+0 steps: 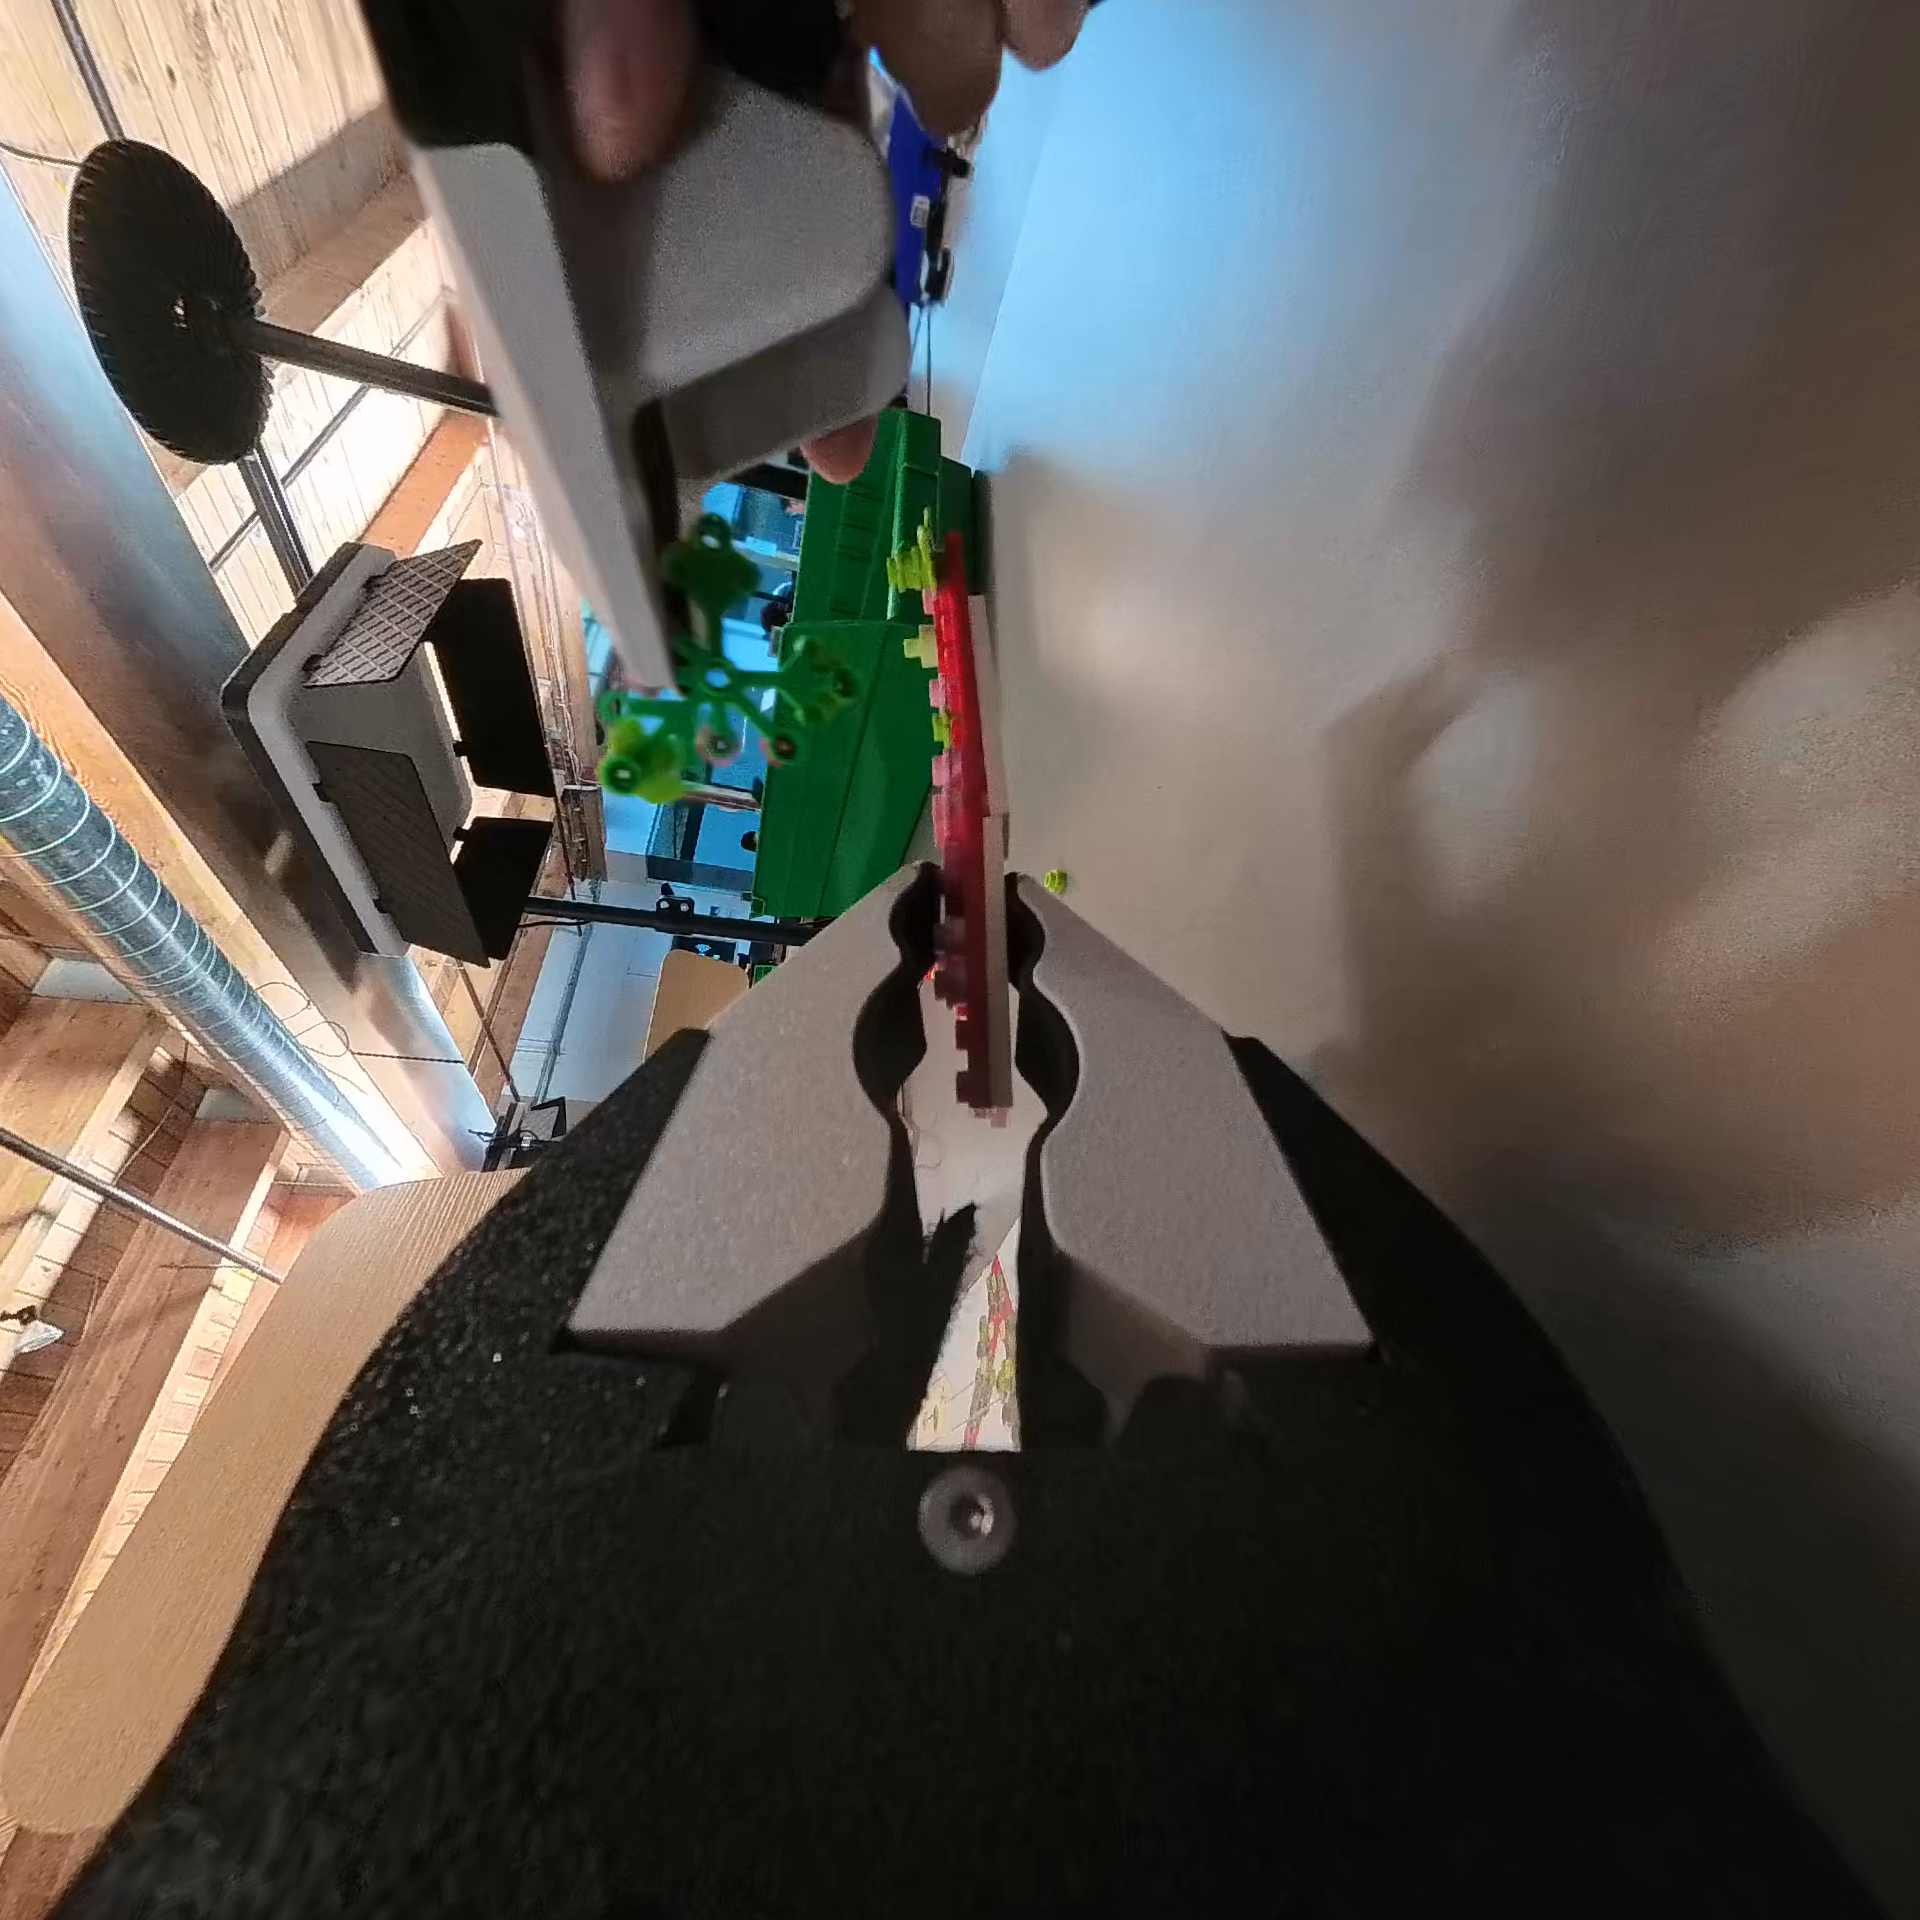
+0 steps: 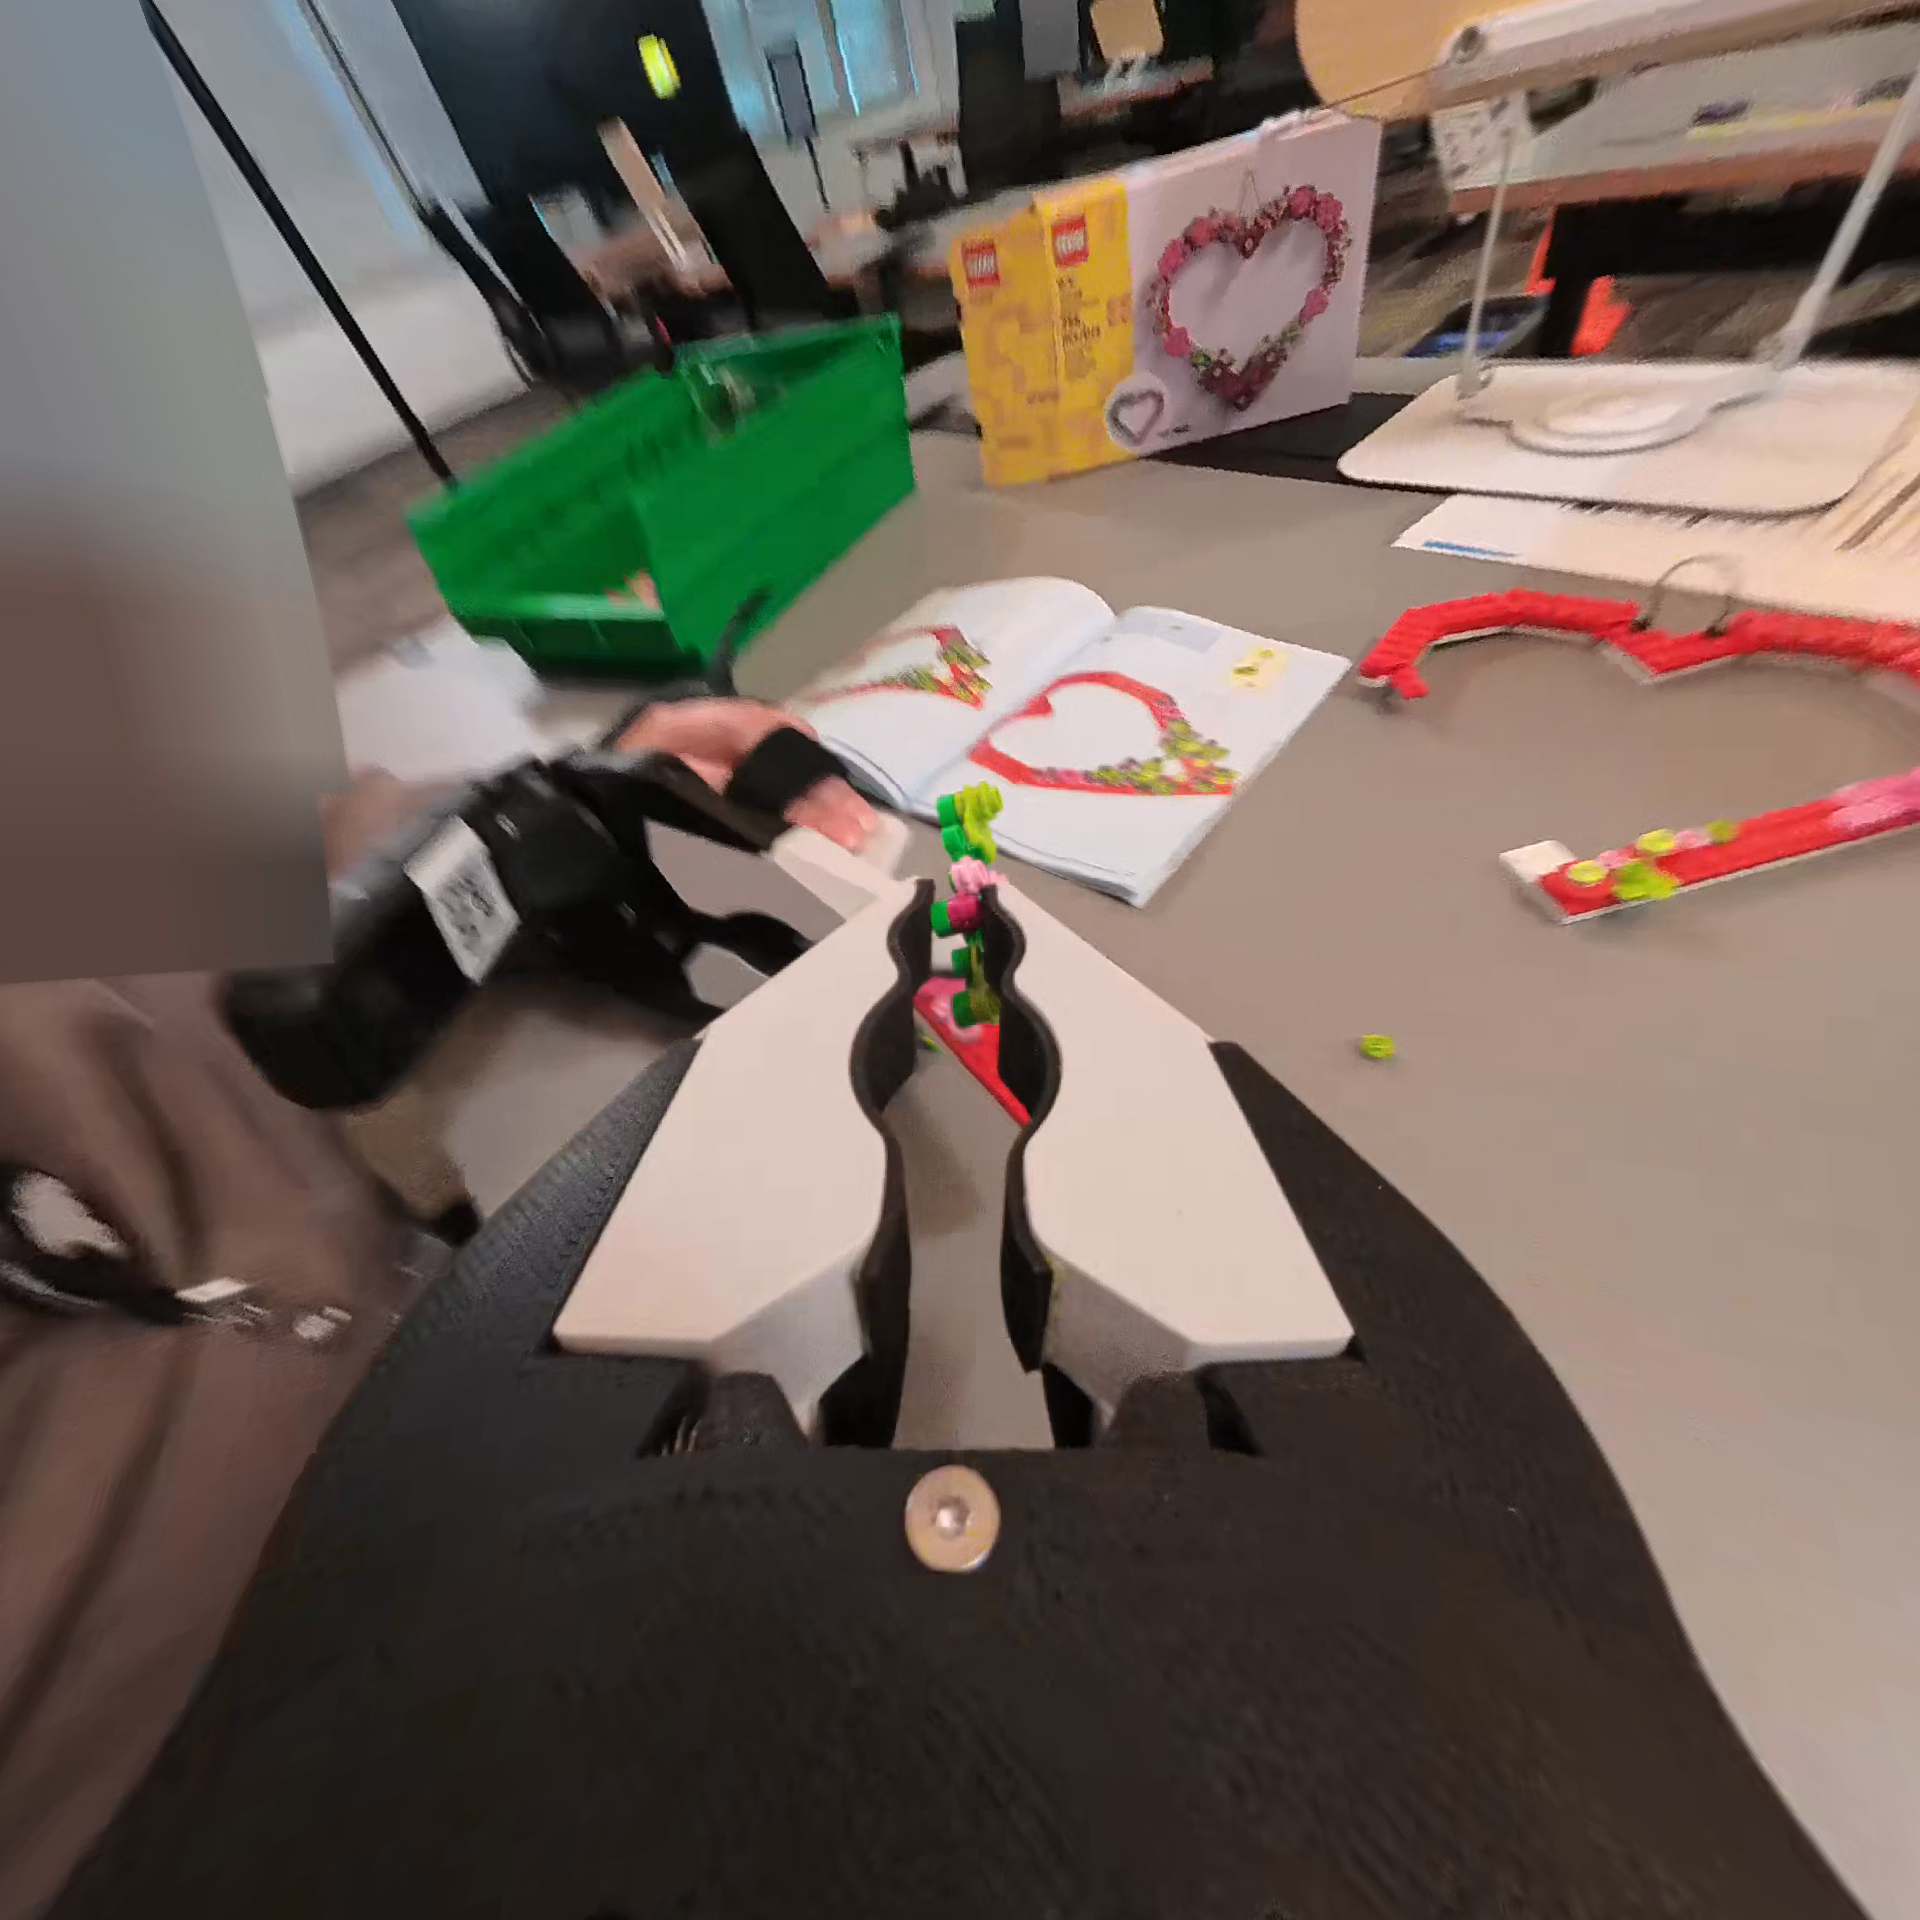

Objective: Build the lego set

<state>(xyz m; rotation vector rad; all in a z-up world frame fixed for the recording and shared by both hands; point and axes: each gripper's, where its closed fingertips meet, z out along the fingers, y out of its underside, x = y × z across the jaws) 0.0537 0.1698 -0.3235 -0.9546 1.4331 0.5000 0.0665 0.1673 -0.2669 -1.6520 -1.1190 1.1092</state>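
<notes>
Only right view shows booklet (image 2: 1081, 727) (open) — left gripper (image 1: 971, 883) pinches red strip (image 1: 966, 831).

A grey table (image 2: 1351, 1195) is seen, on which a green crate (image 2: 665, 520), a boxed set (image 2: 1153, 301), an open booklet (image 2: 1060, 727), red heart pieces (image 2: 1662, 634) and a loose lime stud (image 2: 1377, 1047) are laid.

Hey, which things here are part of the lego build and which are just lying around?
In use:
right tongs gripping green leaf piece
left tongs gripping red plate section
instruction booklet
red heart frame

Lying about:
green crate
set box
white lamp base
</notes>
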